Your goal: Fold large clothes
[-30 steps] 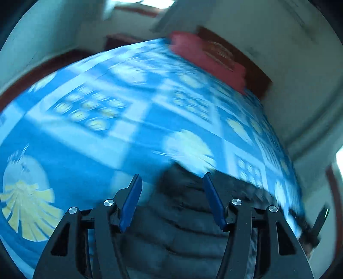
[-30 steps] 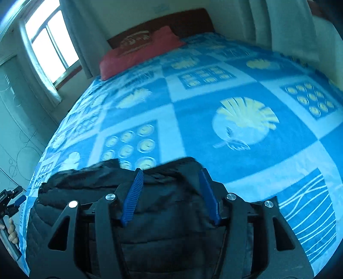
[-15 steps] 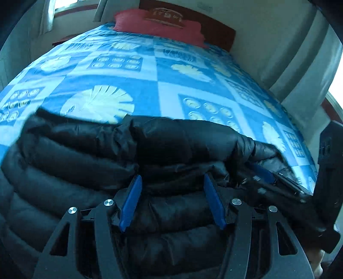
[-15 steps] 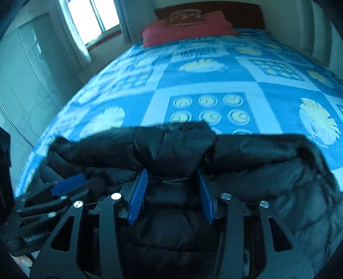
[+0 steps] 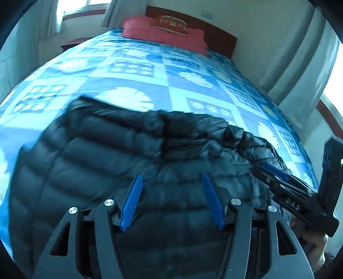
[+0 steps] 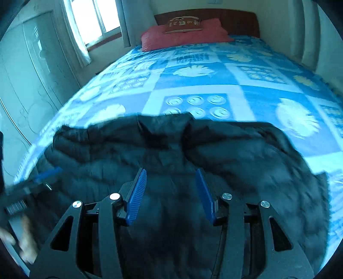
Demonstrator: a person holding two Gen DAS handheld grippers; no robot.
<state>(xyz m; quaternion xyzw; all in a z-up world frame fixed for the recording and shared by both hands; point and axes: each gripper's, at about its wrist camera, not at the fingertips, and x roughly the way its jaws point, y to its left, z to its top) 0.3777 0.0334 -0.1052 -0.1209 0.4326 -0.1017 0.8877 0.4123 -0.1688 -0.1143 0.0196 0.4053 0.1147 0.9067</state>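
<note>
Black puffer jacket (image 5: pixel 120 154) spread near bed's (image 6: pixel 214 85) foot edge | we hold left gripper (image 5: pixel 171 199) and right gripper (image 6: pixel 171 193) apart above it, seemingly unclamped, smoothing before folding.

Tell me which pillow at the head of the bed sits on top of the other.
The small brown pillow with the printed design lies on top; the wide red pillow lies under it, against the wooden headboard.

Both wrist views look close down over the jacket (image 5: pixel 133 150) toward the headboard (image 6: pixel 214 17)
</note>
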